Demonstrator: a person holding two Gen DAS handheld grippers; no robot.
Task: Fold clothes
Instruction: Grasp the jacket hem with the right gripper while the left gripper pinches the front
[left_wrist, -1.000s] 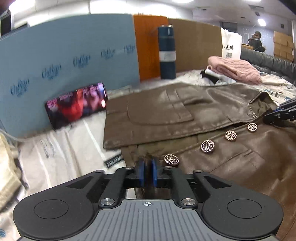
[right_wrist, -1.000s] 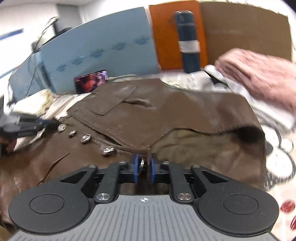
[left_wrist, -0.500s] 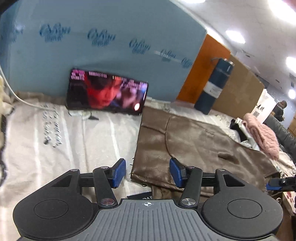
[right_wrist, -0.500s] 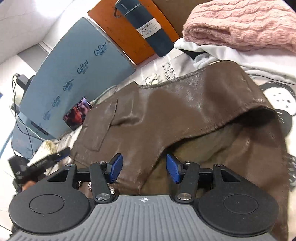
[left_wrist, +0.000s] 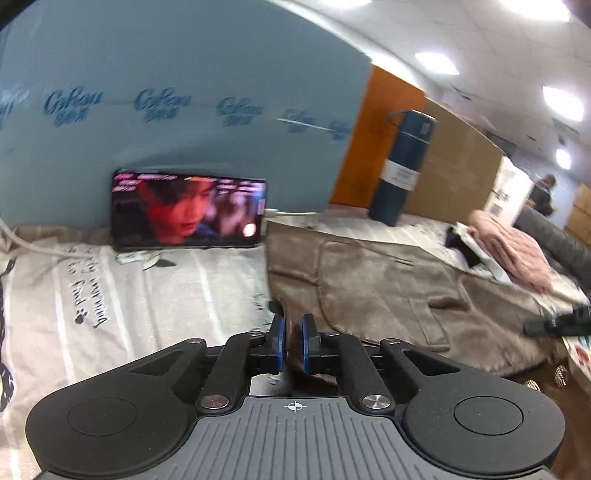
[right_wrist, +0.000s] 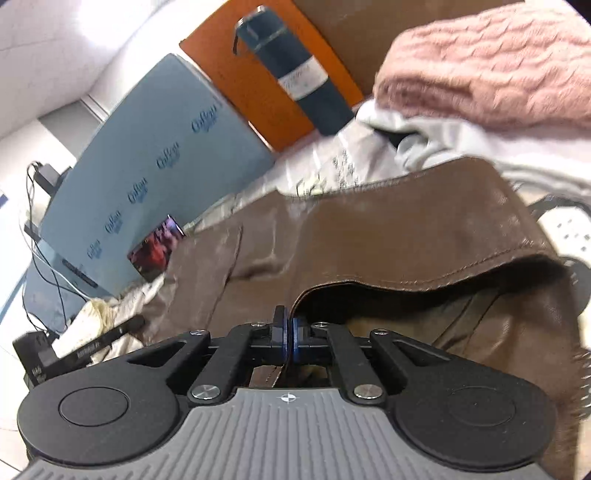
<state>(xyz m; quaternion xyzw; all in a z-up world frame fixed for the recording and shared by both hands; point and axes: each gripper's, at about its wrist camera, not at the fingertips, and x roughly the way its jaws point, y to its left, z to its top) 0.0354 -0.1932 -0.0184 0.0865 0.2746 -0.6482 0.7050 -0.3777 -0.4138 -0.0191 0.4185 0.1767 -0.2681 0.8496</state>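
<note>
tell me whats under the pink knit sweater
In the right wrist view the pink knit sweater lies on white fabric, with a dark item tucked at its edge. Whatever lies deeper under the pile is covered.

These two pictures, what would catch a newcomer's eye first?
Probably the big brown leather jacket spread across the printed sheet, with each hand-held gripper shut on its near edge: the left and the right. Next, the glowing phone propped against the blue board behind, the dark blue flask standing further right, and the pink knit sweater beyond the jacket.
</note>
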